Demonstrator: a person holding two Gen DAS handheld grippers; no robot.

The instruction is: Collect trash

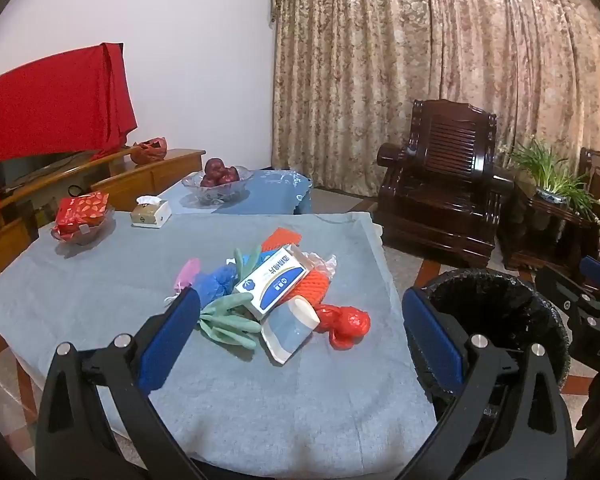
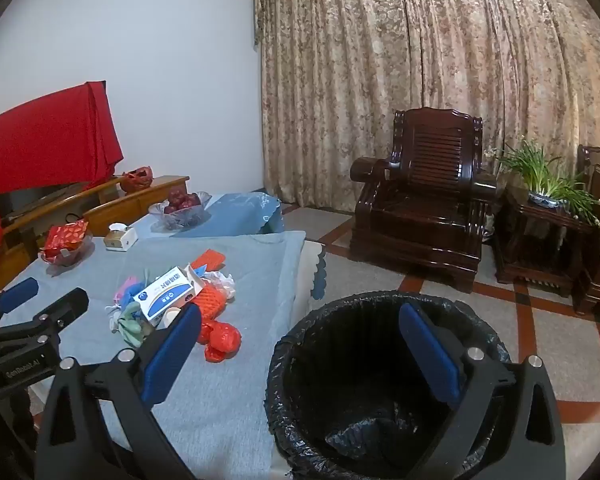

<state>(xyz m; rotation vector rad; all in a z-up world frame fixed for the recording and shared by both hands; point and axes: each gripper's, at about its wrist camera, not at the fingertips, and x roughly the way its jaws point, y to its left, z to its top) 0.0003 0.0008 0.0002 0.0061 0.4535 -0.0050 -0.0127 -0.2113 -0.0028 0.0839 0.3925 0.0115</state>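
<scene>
Your black-lined round trash bin (image 2: 384,380) stands on the floor just beside the table's right edge; your right wrist camera looks down into it and shows only crumpled black liner at the bottom. The trash lies heaped mid-table on the grey-blue tablecloth (image 1: 260,400): a white-and-blue cardboard box (image 1: 274,282) on top, orange foam netting (image 1: 312,286) beneath it, pale green rubber gloves (image 1: 228,320), a crumpled blue piece (image 1: 216,280), a pink scrap (image 1: 188,272), a pale blue-and-white packet (image 1: 288,330) and a knotted red plastic bag (image 1: 346,324).

Farther back, a glass bowl (image 1: 216,186) holds dark red fruit, and a glass dish (image 1: 82,232) holds a red patterned packet.

Your left gripper (image 1: 300,332) hangs spread wide over the heap, holding nothing. Your right gripper (image 2: 300,340) is likewise spread and empty, above the bin's near rim.

Only the left view shows the packet whole; the right view shows it mostly hidden behind a finger.
</scene>
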